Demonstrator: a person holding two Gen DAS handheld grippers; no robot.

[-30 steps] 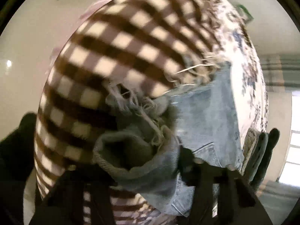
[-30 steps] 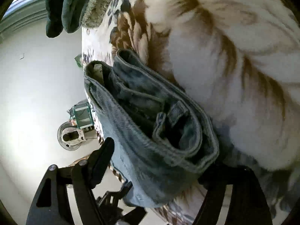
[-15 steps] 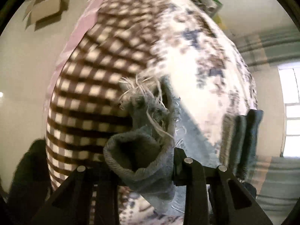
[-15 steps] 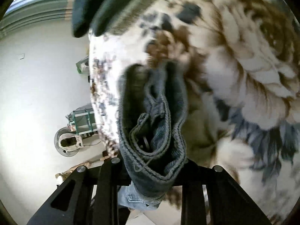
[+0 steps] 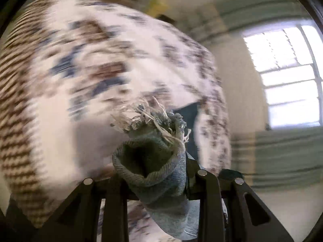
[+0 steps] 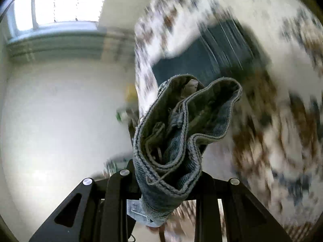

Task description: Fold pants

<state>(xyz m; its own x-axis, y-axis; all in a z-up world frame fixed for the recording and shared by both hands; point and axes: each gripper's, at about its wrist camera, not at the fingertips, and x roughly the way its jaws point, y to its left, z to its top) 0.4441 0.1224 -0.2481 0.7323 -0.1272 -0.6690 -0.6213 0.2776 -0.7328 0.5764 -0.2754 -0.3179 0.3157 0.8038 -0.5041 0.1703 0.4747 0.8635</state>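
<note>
The pants are blue denim jeans. In the left wrist view my left gripper (image 5: 154, 178) is shut on a bunched, frayed leg hem of the jeans (image 5: 153, 153), held up off the bed. In the right wrist view my right gripper (image 6: 167, 178) is shut on the folded waistband end of the jeans (image 6: 181, 125), also lifted. Both bunches stick up between the black fingers. The rest of the jeans is hidden below the grippers.
A bed with a white, brown and blue floral cover (image 5: 80, 60) lies beneath, with a brown checked section (image 5: 14, 100) at the left. A dark folded cloth (image 6: 218, 48) lies on the bed. A window (image 5: 288, 76) and wall stand beyond. The background is motion-blurred.
Both grippers have lifted and swung with the jeans ends held. The denim that lay on the bed has come up off it, and the views have tilted toward the window.
</note>
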